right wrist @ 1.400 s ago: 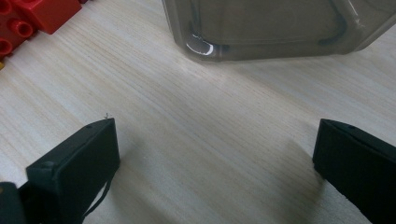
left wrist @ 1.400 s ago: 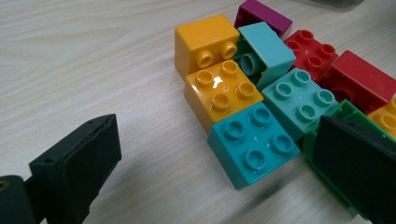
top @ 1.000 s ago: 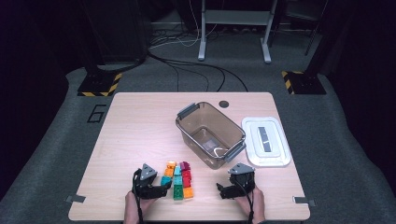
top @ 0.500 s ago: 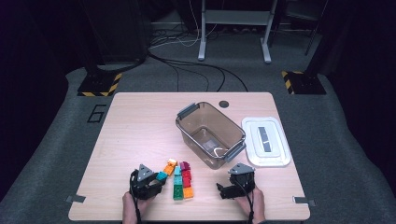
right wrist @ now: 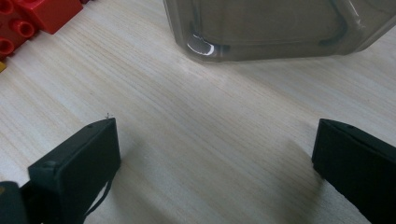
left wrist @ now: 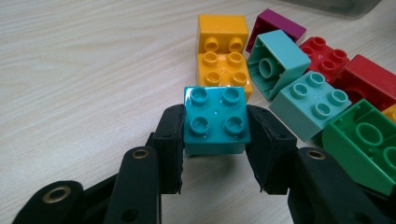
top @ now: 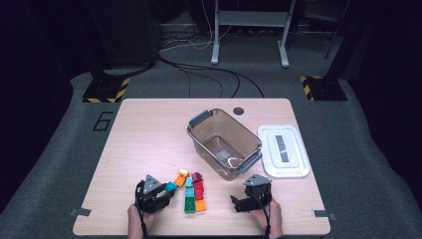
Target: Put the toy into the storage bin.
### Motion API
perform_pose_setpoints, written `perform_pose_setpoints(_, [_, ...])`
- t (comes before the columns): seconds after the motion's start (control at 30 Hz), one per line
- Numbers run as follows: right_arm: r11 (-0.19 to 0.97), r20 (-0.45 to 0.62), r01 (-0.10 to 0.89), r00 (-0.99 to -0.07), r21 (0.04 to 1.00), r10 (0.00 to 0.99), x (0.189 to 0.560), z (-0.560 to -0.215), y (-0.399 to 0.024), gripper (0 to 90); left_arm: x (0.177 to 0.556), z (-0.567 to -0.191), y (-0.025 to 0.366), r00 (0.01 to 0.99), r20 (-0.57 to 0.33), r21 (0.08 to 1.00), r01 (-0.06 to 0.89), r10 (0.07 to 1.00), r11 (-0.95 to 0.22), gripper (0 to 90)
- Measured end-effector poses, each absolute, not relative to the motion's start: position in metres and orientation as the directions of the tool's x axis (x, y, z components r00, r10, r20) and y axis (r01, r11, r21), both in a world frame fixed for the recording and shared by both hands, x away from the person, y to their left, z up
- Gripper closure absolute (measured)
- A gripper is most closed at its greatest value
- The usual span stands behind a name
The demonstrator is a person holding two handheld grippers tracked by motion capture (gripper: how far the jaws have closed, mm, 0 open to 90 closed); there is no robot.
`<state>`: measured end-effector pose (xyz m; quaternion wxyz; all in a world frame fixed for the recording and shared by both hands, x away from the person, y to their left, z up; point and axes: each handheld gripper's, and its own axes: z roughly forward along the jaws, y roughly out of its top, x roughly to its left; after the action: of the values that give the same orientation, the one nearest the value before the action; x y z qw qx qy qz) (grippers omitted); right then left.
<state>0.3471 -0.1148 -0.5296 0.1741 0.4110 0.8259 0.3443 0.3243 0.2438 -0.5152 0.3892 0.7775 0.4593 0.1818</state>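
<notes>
Left claw (left wrist: 215,154): pads pinched on both side faces of the teal brick (left wrist: 215,122), studs up. Jaws have just been closing, and the brick sits between them. In the high view the left claw (top: 161,191) is at the near left of the tabletop (top: 149,134), with the teal brick (top: 170,186) at its tip, on the left fringe of the brick pile (top: 193,191).

Key relation: the bin (top: 224,143) lies ahead and to the right of the held brick, beyond the pile. Its long axis runs diagonally, from far left to near right. The left hand (top: 135,221) has the brick; the right claw is closer to the bin. Judgement: next move is a lift and carry over the pile to the bin mouth.

Right claw (right wrist: 215,149): jaws spread wide, nothing between them, bare wood below. It rests near the tabletop's front edge (top: 249,199).

Lid (top: 282,150) lies flat, right of the bin.

Surface: pale wood-grain laminate. Room: dark, grey carpet, cables and stand legs behind.
</notes>
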Motion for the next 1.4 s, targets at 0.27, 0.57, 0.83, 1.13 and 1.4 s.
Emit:
perform_pose_setpoints(0.27, [0.426,-0.005,0.558,-0.602,0.712,0.798,0.347,-0.530,-0.115,0.1,0.325,-0.507,0.247,0.515,-0.067,0.779,0.563,0.855,-0.277,58.8])
perform_pose_setpoints(0.57, [0.425,-0.005,0.559,-0.602,0.712,0.798,0.347,-0.530,-0.115,0.1,0.329,-0.489,0.244,0.537,-0.039,0.792,0.531,0.843,-0.302,58.8])
perform_pose_setpoints(0.83, [0.426,-0.005,0.559,-0.602,0.712,0.798,0.347,-0.530,-0.115,0.1,0.336,-0.471,0.239,0.559,-0.014,0.815,0.486,0.829,-0.314,58.8])
perform_pose_setpoints(1.13, [0.425,-0.005,0.558,-0.602,0.712,0.798,0.347,-0.530,-0.115,0.1,0.347,-0.449,0.233,0.573,0.006,0.837,0.446,0.819,-0.318,58.8])
perform_pose_setpoints(1.4, [0.426,-0.005,0.558,-0.602,0.712,0.798,0.347,-0.530,-0.115,0.1,0.357,-0.435,0.230,0.594,0.012,0.839,0.431,0.804,-0.332,58.8])
